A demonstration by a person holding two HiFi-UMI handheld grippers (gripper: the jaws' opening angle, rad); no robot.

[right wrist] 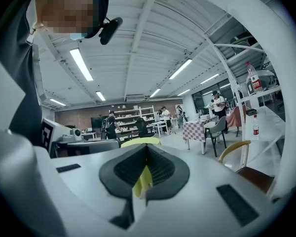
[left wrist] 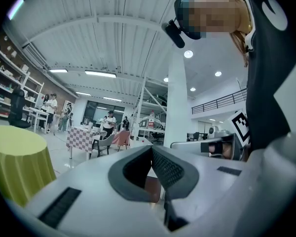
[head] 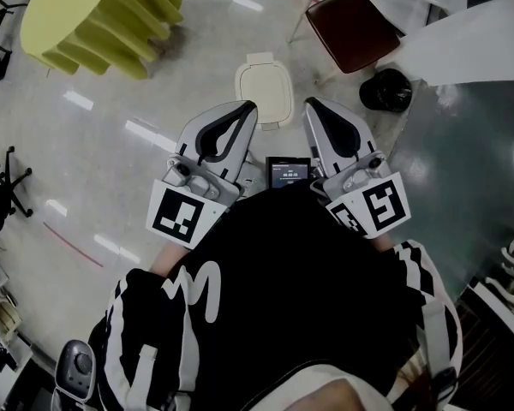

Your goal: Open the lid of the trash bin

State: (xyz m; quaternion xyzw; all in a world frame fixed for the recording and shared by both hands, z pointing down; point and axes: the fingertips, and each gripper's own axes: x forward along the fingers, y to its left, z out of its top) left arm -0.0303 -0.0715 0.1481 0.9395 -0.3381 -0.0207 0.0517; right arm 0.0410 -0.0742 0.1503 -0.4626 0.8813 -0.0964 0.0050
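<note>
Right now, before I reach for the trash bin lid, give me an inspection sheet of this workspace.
Surface: pale glossy floor with a red tape line.
Job's things: trash bin stands on the floor ahead of both grippers; its cream lid looks down and nothing touches it.
Clutter: yellow round table far left, dark red chair right of the bin, black round object beside the chair.
Grippers: left hand-held gripper shut and empty; right hand-held gripper shut and empty; both held close to the body.
Cables: nothing seen.
Surroundings: office chair at the left edge; people at tables far off.
</note>
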